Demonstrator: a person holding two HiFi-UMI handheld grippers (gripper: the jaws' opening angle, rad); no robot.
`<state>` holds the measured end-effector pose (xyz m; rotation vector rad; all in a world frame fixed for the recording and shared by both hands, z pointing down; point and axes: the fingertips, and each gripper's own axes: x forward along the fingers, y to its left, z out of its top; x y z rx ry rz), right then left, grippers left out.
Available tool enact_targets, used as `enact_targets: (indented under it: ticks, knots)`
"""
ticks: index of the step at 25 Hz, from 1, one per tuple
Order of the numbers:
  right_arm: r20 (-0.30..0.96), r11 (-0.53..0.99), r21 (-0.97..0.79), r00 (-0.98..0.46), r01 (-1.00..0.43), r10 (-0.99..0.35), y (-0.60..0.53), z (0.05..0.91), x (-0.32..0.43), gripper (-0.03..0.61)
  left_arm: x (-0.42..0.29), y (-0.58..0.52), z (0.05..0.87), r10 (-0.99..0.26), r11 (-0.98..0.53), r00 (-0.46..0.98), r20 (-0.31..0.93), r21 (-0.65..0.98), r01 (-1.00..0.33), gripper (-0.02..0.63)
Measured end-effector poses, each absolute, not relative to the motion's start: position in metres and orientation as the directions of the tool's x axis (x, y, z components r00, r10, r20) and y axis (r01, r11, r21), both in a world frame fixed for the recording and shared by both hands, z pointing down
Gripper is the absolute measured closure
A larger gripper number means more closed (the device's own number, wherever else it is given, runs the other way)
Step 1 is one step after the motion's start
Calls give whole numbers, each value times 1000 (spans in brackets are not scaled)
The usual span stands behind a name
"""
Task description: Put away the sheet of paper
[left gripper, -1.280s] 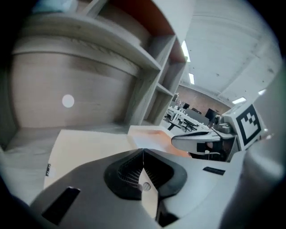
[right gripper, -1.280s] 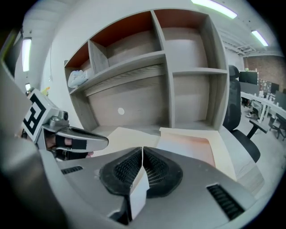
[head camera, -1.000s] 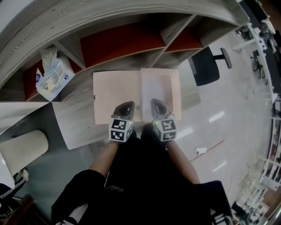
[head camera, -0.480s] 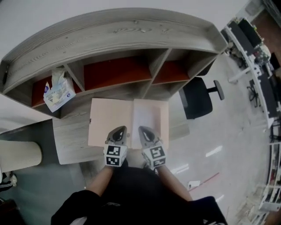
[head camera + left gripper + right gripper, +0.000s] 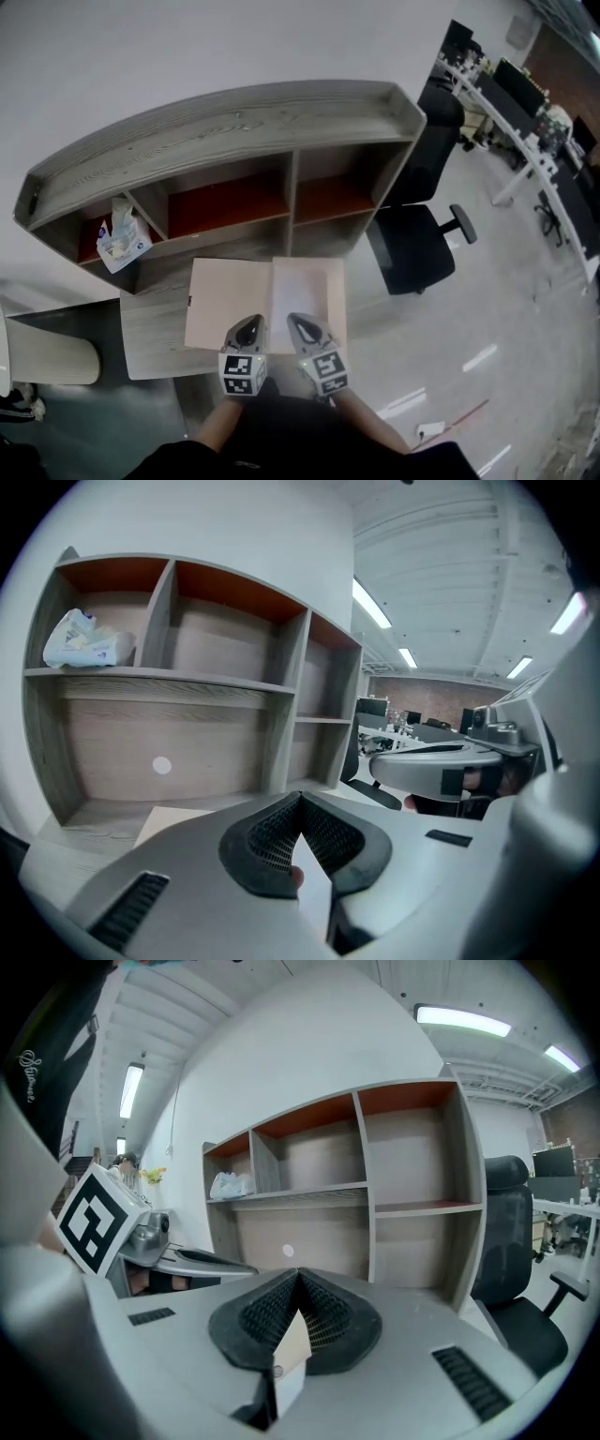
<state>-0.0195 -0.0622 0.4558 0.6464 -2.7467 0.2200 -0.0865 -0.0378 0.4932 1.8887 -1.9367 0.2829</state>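
A beige open folder (image 5: 230,300) is held flat above the desk's right end, with a white sheet of paper (image 5: 307,289) on its right half. My left gripper (image 5: 249,330) is shut on the folder's near edge beside the fold. My right gripper (image 5: 302,327) is shut on the near edge of the right half, where the sheet lies. In the left gripper view the jaws (image 5: 300,803) pinch a thin pale edge. In the right gripper view the jaws (image 5: 298,1283) pinch a beige and white edge (image 5: 291,1349).
A grey shelf unit (image 5: 234,141) with red-backed compartments stands ahead, with a tissue pack (image 5: 122,239) in its upper left compartment. Below it is the grey desk (image 5: 150,328). A black office chair (image 5: 417,244) stands to the right, and more desks lie far right.
The head view has pulled back and up, so the whole shelf unit now shows. Both grippers and the folder sit lower and smaller in view, still held the same way.
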Motion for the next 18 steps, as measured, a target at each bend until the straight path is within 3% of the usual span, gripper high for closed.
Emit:
enact_targets:
  ticks: [18]
  knots:
    - [213,881,-113,-877,-459,-430,-20,423,102,561,30,21,452,-927,124,-81,366,94,-988,569]
